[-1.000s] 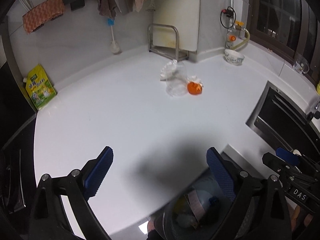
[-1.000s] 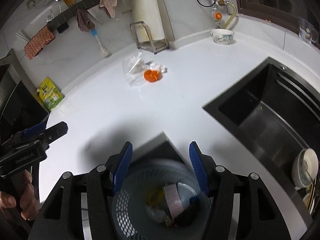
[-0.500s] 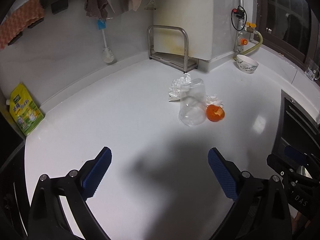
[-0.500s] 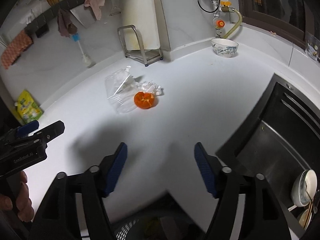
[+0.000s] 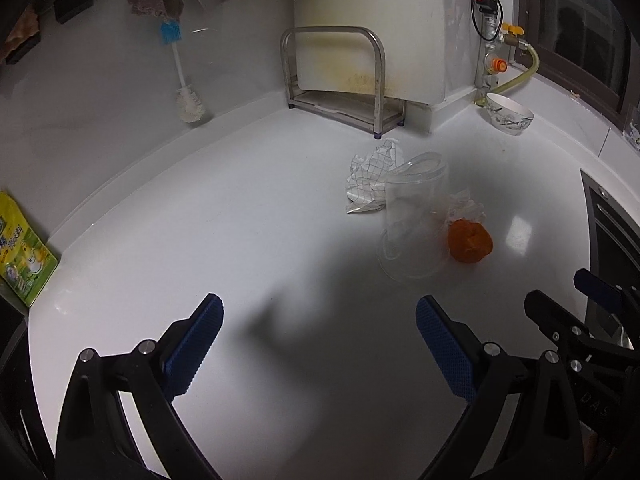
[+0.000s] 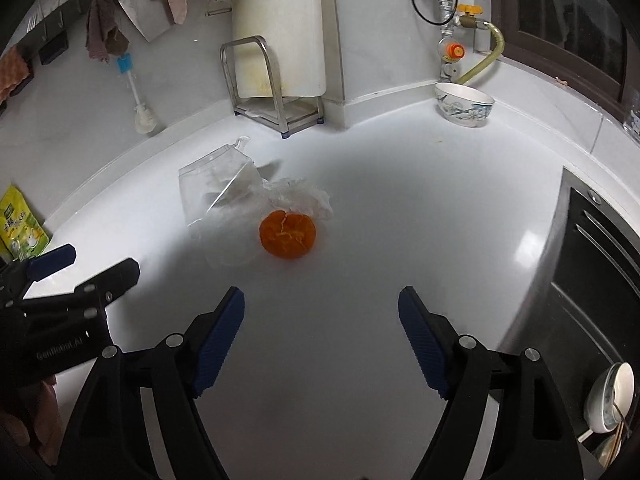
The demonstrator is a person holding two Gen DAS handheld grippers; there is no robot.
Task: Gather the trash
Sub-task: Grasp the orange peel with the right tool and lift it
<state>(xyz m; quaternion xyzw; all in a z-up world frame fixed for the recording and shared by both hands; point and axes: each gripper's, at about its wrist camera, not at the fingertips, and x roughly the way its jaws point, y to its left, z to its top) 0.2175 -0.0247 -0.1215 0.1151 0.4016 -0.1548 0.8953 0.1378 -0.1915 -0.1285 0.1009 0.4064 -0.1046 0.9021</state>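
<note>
Orange peel (image 6: 288, 234) faces both wide-open empty claws; only right view shows sink dishes (image 6: 610, 398).

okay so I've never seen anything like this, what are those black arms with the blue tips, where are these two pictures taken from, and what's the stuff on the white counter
There is no robot here: a person holds one hand-held gripper in each hand. Each gripper has two black fingers with blue pads and a wide-angle camera looking along them. One picture is from the left gripper, the other from the right gripper. Each camera also catches the other gripper at its edge.

Both grippers are open and hold nothing; they hover above a white kitchen counter.

On it lies the trash to collect: a clear plastic cup on its side, an orange peel, crumpled checked paper behind the cup, and a crumpled white tissue behind the peel. Farther back stand a patterned bowl and a metal rack.
</note>
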